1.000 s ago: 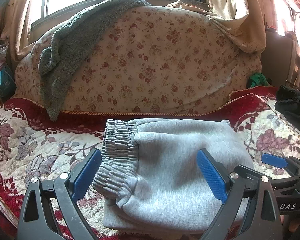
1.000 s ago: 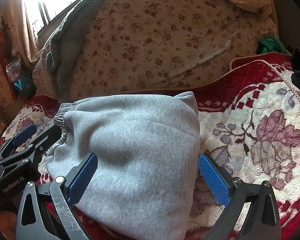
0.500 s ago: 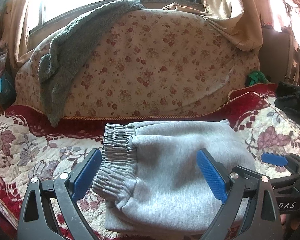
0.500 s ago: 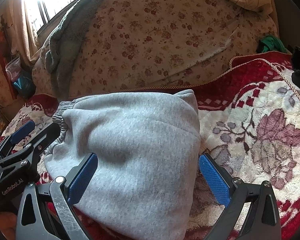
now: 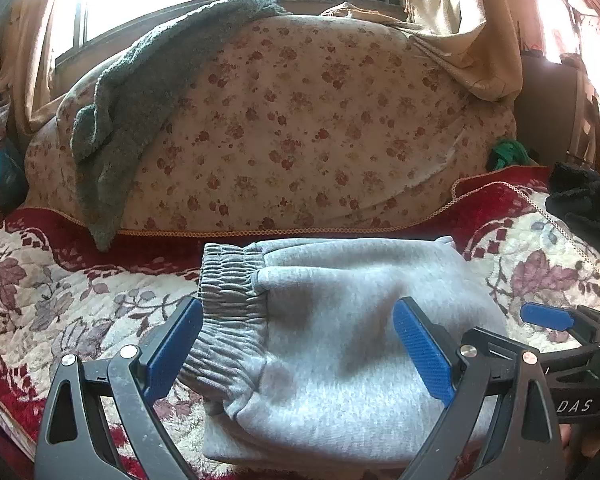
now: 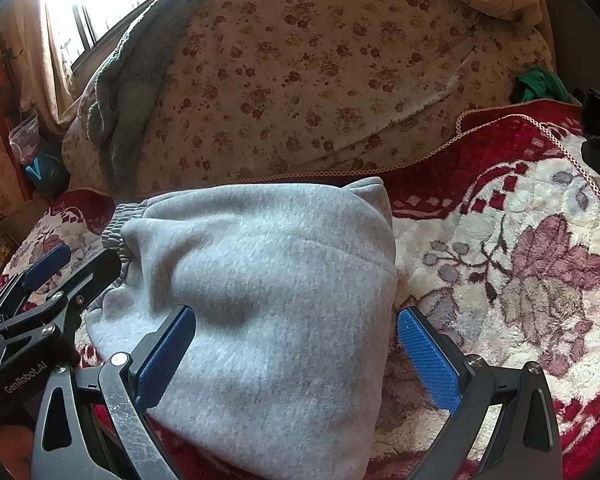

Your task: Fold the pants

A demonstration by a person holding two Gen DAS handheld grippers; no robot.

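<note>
Grey sweatpants lie folded into a compact bundle on the red and cream floral blanket, ribbed waistband at the left. They also show in the right wrist view. My left gripper is open and empty, hovering over the bundle's near left part. My right gripper is open and empty over the bundle's right edge. Each gripper shows at the edge of the other's view, the right one and the left one.
A floral sofa back rises behind, with a grey-green fleece draped over its left. A black cloth and a green item lie at the right. Curtains and a bright window are behind.
Both grippers have drawn back and up slightly from the bundle. The pants have not moved.
</note>
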